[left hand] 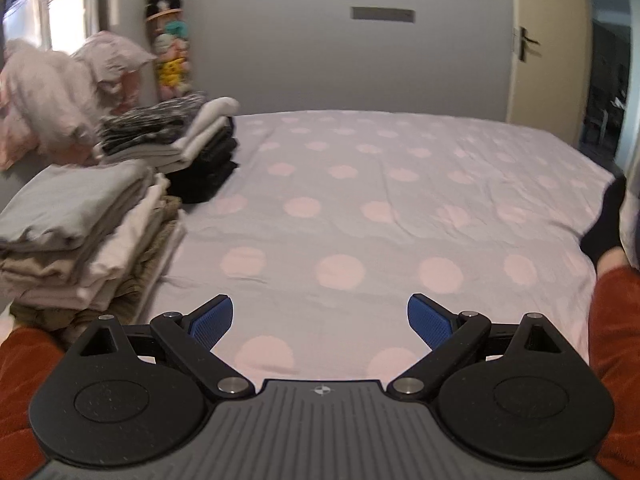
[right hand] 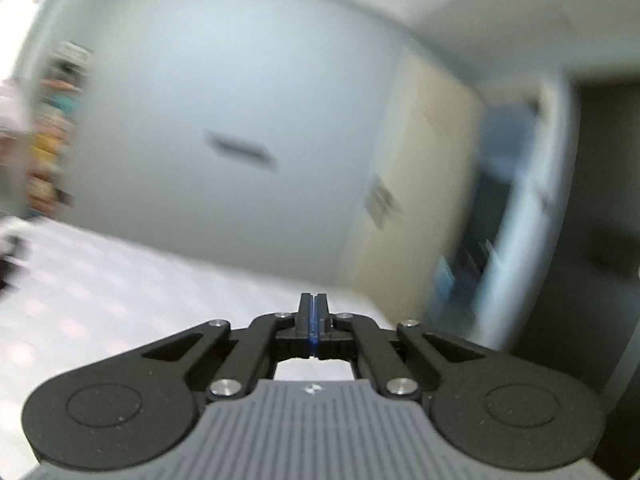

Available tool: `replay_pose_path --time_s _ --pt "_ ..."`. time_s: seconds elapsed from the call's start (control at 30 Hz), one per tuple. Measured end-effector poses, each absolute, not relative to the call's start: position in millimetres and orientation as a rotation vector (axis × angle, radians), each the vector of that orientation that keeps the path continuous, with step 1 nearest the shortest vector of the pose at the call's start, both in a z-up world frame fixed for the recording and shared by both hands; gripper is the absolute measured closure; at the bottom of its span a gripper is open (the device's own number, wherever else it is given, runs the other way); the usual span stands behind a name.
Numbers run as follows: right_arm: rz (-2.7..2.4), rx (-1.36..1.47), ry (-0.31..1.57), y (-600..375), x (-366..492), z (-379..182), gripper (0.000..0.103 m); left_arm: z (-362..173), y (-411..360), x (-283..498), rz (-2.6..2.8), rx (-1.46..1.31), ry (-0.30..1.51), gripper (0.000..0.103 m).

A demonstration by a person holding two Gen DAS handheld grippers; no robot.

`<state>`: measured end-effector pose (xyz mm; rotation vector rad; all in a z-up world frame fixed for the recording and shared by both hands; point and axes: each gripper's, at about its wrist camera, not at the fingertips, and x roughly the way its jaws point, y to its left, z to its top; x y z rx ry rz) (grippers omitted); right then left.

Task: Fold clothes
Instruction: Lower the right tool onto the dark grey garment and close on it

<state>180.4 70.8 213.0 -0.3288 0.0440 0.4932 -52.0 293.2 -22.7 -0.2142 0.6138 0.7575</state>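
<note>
In the left wrist view my left gripper [left hand: 320,320] is open and empty, its blue pads [left hand: 212,322] spread wide above the polka-dot bed sheet [left hand: 360,208]. A stack of folded grey, white and beige clothes [left hand: 80,232] sits at the near left. A second stack of dark and white folded clothes [left hand: 180,144] sits farther back. In the blurred right wrist view my right gripper [right hand: 314,320] is shut with nothing between its pads, tilted up over the bed [right hand: 100,280] toward the wall.
Pink bedding [left hand: 60,92] is piled at the far left. A grey wall [left hand: 360,40] stands behind the bed, with a cream door [left hand: 548,40] ajar at the right. A dark sock and leg [left hand: 608,220] lie at the bed's right edge. Orange sleeves [left hand: 616,340] flank the left gripper.
</note>
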Motion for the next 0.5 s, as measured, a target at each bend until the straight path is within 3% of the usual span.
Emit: replay_pose_path --time_s 0.1,0.2,0.5 --pt "0.713 -0.337 0.024 122 121 234 0.103 -20 301 -66 0.783 -0.244 0.601 0.000" --pt "0.827 -0.396 0.086 165 85 221 0.103 -20 304 -77 0.783 -0.239 0.603 0.000" --pt "0.715 -0.446 0.388 175 126 108 0.100 -37 326 -88 0.803 -0.273 0.631 0.000"
